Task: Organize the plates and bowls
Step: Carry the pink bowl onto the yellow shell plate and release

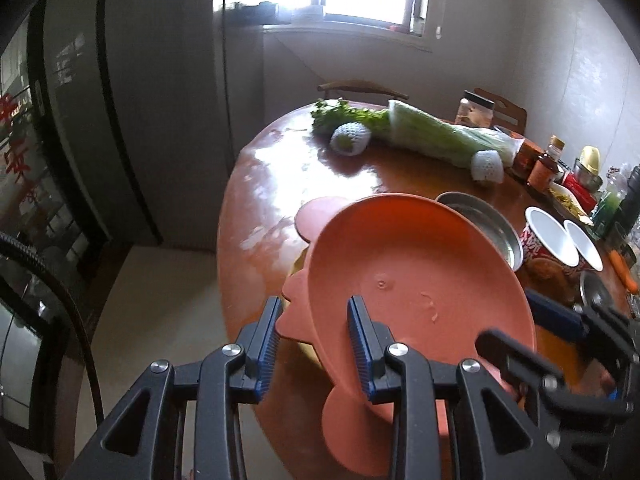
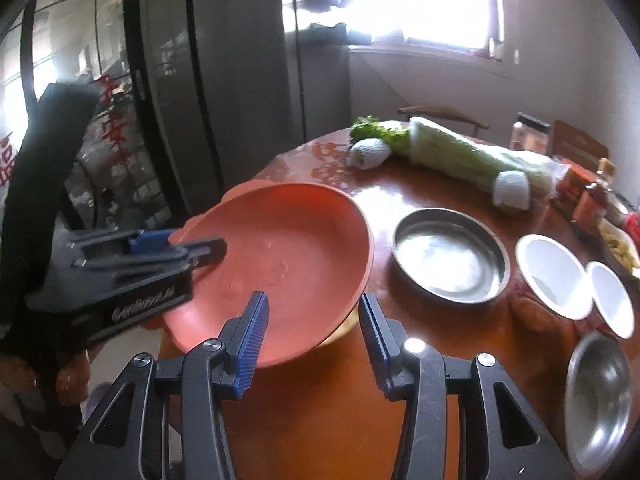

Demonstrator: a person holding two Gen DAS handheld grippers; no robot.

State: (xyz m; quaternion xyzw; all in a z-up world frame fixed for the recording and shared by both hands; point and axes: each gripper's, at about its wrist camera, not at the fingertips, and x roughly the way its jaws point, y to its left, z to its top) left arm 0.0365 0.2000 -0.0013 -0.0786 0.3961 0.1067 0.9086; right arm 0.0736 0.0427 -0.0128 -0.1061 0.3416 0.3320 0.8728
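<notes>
At the left, the left gripper, black-framed with ribbed blue pads, was clamped on the near-left rim of the orange plate: one finger lay over the inner slope and the other sat outside the wall. The plate was round, deep-walled, matte and smooth like plastic. It hung tilted above the table, a round top of glossy reddish-brown wood, near its front-left edge. Under it a flat lobed piece of the same salmon colour lay on the wood. The right gripper had the plate's opposite rim between its jaws in the same way, narrowed onto the wall. To the right of the plate a shallow round steel dish sat flat, its polished floor catching the window glare. Beside it stood a larger white-lined bowl with a red patterned outside, touching a smaller white-lined bowl, and nearer the front a small steel bowl. Across the back lay a long pale-green cabbage in clear wrap.
</notes>
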